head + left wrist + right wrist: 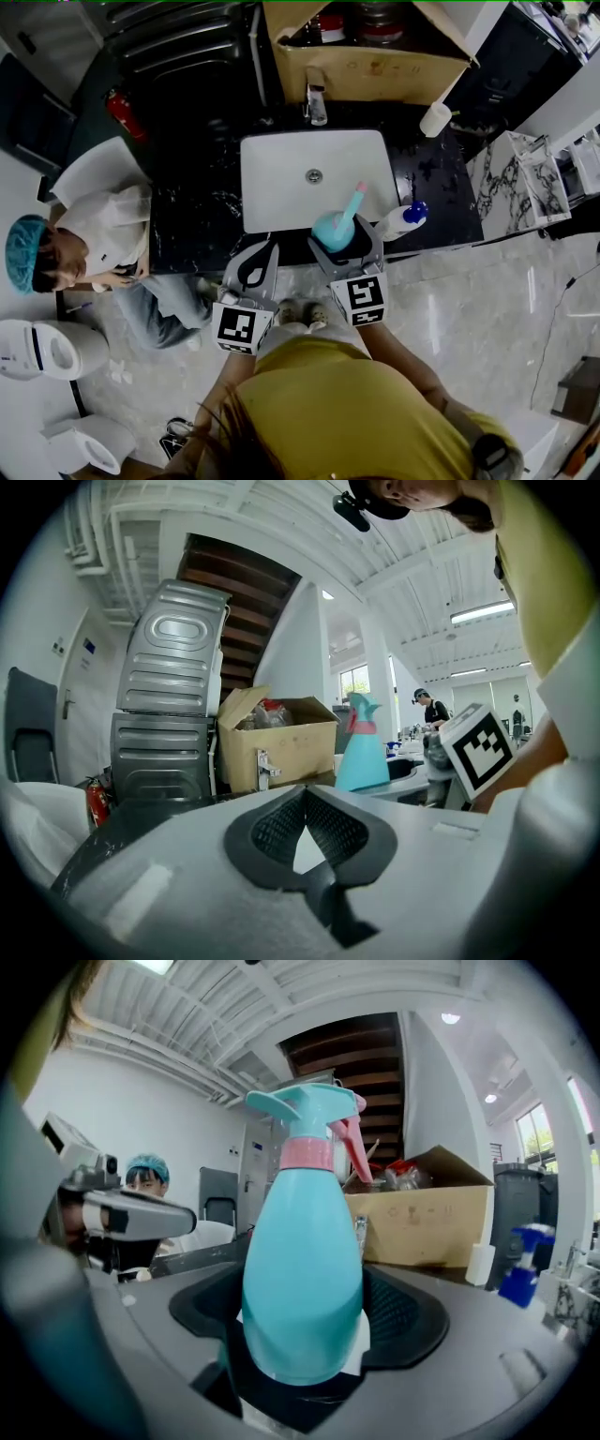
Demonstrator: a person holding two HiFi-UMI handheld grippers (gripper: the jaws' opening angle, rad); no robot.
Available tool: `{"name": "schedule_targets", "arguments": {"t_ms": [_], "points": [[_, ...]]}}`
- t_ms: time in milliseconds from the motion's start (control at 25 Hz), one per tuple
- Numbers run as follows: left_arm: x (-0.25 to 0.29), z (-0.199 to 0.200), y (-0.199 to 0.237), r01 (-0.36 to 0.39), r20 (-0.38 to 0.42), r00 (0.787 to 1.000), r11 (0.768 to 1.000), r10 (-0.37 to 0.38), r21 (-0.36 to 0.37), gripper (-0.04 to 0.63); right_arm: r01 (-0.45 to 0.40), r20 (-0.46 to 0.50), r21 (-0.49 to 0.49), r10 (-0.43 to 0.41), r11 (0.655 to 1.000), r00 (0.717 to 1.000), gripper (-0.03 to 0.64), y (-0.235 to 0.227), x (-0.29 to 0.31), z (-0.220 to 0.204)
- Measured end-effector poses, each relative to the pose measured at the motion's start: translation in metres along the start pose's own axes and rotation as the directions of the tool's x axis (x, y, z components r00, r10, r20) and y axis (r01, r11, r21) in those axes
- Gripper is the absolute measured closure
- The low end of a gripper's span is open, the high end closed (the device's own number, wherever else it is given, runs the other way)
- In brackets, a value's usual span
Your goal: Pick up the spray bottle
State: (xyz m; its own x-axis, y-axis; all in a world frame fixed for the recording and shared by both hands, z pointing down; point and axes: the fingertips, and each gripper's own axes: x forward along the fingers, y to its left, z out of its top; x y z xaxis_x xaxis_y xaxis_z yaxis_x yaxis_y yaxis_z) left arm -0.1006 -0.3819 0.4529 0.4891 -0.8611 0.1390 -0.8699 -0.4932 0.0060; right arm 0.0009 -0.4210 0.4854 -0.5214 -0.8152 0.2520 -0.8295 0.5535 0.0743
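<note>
Furthest left, a person [103, 234] in a teal hair cap is low down beside the table [187, 225], a black slab with white veins. Pale glossy floor [487, 309] runs along its near side. A red extinguisher [120, 114] lies at the back left, next to grey ribbed casings [178, 47]. The left gripper view shows these stacked under a dark wooden stair [239, 583] and a white slatted ceiling [309, 527].

The left hand-held gripper [269, 247] hangs over the table's near edge. Its jaws are closed tip to tip, with nothing between them [305, 797].

A white rectangular sink [281, 187] is set into the middle of the table. A tap [316, 101] stands at its back rim, and an open cardboard box [375, 66] stands behind that.

Just to the right of its partner, the right hand-held gripper [345, 242] has its jaws clamped on the body of the spray bottle [333, 228]. The bottle is teal with a pink collar and trigger [302, 1269]. It is upright and low between the pads, at the sink's near rim. I cannot tell whether its base touches anything.

Right of the sink, a white bottle [398, 223] with a blue sprayer is on the table. A white cylinder [435, 119] stands farther back. A marble-patterned panel [511, 183] closes the far right.
</note>
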Motion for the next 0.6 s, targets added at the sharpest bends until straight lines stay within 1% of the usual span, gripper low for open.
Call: {"name": "schedule_targets", "arguments": {"t_ms": [200, 320, 440, 600], "points": [[0.002, 0.005, 0.001, -0.023, 0.013, 1.0, 1.0, 0.022, 0.009, 0.591, 0.097, 0.069, -0.016, -0.096, 0.995, 0.993, 0.241, -0.018, -0.023, 0.035], [0.002, 0.011, 0.004, -0.048, 0.032, 0.998, 0.999, 0.047, 0.017, 0.591, 0.138, 0.107, -0.027, -0.134, 0.99, 0.985, 0.241, -0.025, -0.031, 0.05], [0.001, 0.021, 0.007, -0.066, 0.057, 0.996, 0.998, 0.065, 0.014, 0.591, 0.155, 0.116, -0.019, -0.151, 0.988, 0.982, 0.241, -0.029, -0.036, 0.055], [0.0, 0.033, 0.008, -0.081, 0.068, 0.995, 0.997, 0.079, 0.02, 0.591, 0.162, 0.122, -0.033, -0.157, 0.986, 0.98, 0.241, -0.031, -0.038, 0.055]]}}
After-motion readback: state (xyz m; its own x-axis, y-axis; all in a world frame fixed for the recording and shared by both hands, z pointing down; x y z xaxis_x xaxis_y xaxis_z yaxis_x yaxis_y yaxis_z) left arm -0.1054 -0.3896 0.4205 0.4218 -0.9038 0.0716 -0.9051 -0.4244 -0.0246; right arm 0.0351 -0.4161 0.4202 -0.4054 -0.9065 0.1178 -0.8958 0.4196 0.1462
